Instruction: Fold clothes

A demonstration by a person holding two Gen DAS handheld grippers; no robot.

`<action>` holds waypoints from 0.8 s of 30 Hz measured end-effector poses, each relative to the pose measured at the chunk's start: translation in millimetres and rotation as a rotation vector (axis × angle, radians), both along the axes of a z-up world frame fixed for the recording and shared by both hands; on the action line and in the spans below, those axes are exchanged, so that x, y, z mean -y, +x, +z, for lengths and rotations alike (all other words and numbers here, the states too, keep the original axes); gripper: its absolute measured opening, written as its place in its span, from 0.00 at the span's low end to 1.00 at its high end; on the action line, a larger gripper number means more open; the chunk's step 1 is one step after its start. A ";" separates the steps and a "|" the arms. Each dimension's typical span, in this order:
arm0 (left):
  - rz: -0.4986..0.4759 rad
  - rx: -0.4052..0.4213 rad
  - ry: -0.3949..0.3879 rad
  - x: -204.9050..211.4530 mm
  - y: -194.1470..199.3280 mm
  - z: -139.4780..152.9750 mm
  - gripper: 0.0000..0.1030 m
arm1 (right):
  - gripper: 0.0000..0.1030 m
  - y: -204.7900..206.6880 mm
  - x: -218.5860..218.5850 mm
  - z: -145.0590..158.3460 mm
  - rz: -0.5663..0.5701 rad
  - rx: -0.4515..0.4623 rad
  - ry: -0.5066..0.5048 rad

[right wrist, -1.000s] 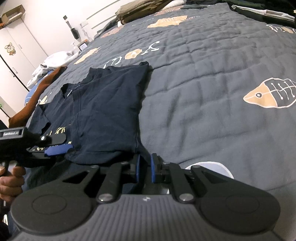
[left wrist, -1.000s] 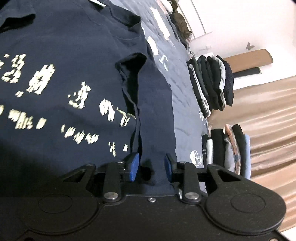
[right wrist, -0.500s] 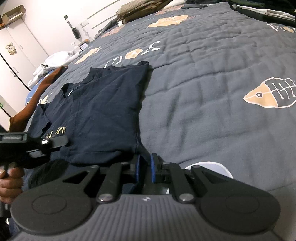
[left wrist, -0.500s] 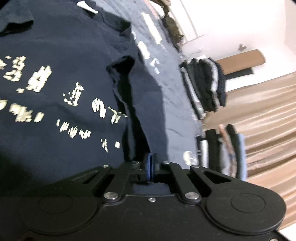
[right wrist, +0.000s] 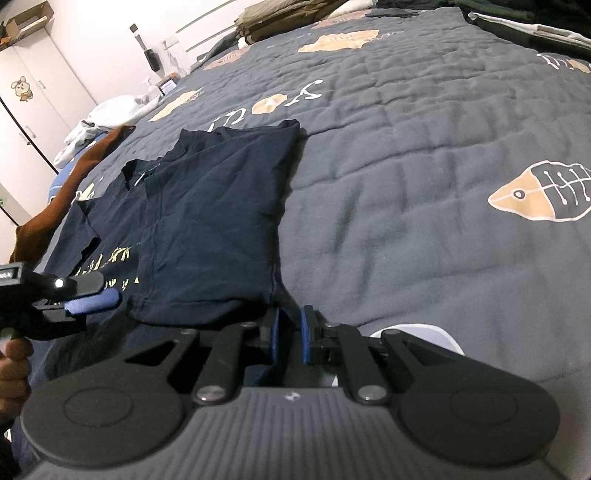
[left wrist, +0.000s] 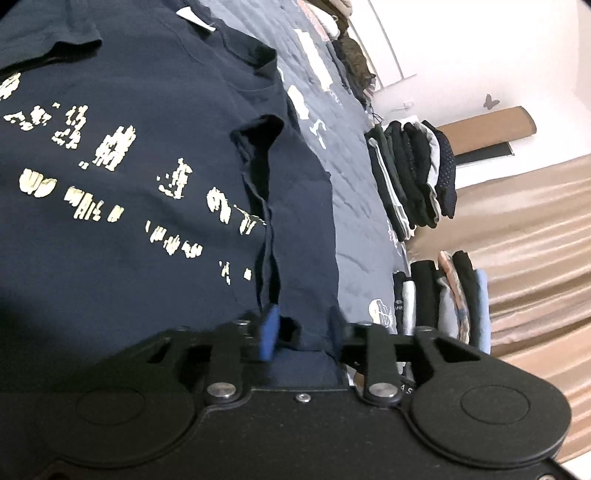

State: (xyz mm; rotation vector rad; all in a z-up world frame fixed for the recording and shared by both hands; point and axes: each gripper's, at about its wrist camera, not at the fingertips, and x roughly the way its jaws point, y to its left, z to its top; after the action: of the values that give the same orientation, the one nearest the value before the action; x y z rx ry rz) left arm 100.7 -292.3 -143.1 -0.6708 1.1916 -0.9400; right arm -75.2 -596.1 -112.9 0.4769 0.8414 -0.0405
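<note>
A navy T-shirt (right wrist: 214, 229) with gold print lies flat on the grey quilted bed (right wrist: 424, 177), its right side folded over the body. My right gripper (right wrist: 290, 334) is shut on the near corner of the folded flap's hem. In the left wrist view the T-shirt (left wrist: 129, 221) fills the left half. My left gripper (left wrist: 302, 328) is at the hem by the folded edge; its jaws are opening, with fabric lying between the blue pads but not pinched. The left gripper (right wrist: 92, 301) also shows at the left of the right wrist view, held by a hand (right wrist: 14, 362).
Two stacks of folded clothes (left wrist: 413, 181) (left wrist: 443, 295) stand at the bed's far side, before brown curtains (left wrist: 535, 240). Loose white and brown garments (right wrist: 103, 118) lie beyond the shirt, near a white wardrobe (right wrist: 29, 92). More clothes are piled at the head of the bed (right wrist: 288, 22).
My left gripper closed its jaws at the shirt's folded edge half a second ago and has since spread them again. The right gripper has kept its grip and place.
</note>
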 end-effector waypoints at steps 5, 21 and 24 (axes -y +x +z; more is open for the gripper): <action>-0.014 -0.009 0.030 13.6 2.7 -6.6 0.33 | 0.10 0.1 0.7 1.5 0.001 -0.001 -0.001; -0.049 0.010 -0.081 29.1 -10.7 0.1 0.03 | 0.10 -2.4 2.6 1.1 0.006 0.000 0.010; -0.065 0.017 -0.056 22.8 -21.4 1.0 0.03 | 0.10 -2.4 2.3 1.1 0.009 -0.001 0.009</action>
State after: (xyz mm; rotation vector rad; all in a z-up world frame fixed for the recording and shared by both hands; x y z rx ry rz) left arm 79.3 -315.1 -142.1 -0.6709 1.1807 -1.0347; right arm -77.6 -598.4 -111.8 0.4815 0.8454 -0.0287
